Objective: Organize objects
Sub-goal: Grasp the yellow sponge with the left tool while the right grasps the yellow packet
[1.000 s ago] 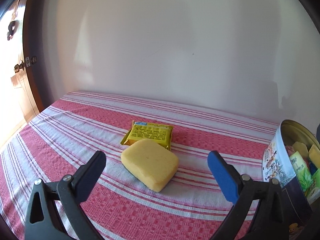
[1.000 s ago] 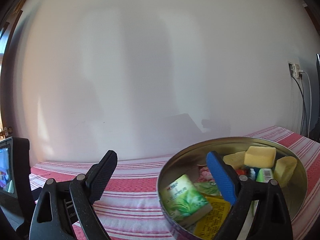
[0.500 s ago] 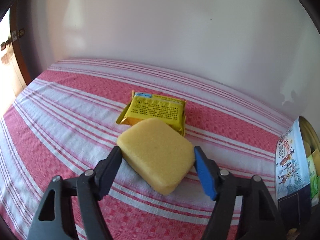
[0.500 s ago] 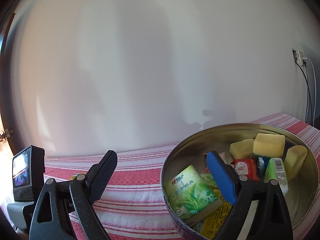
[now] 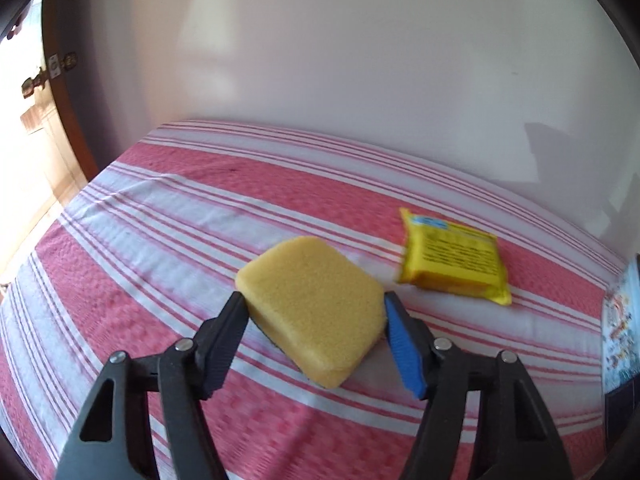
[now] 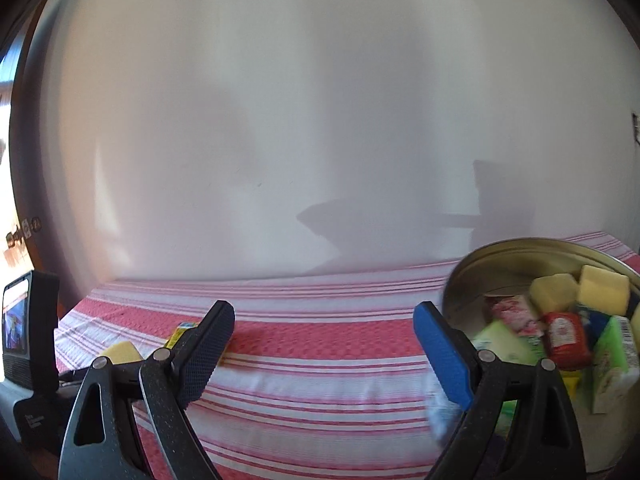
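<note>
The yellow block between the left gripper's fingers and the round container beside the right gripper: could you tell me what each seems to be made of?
The yellow block looks like soft foam sponge: matte, with a finely pitted surface and rounded corners. A darker layer seems to show underneath, though it is unclear. The round container looks like thin metal: its inner wall is smooth and shiny.

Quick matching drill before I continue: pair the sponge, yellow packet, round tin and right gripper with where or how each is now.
Things:
1. sponge
2. yellow packet
3. round tin
4. right gripper

States:
A. open, nothing between its pads
B. lying alone on the striped cloth
C. holding assorted packets
D. between the left gripper pads

Pairs: 1-D, 2-B, 3-C, 4-A
</note>
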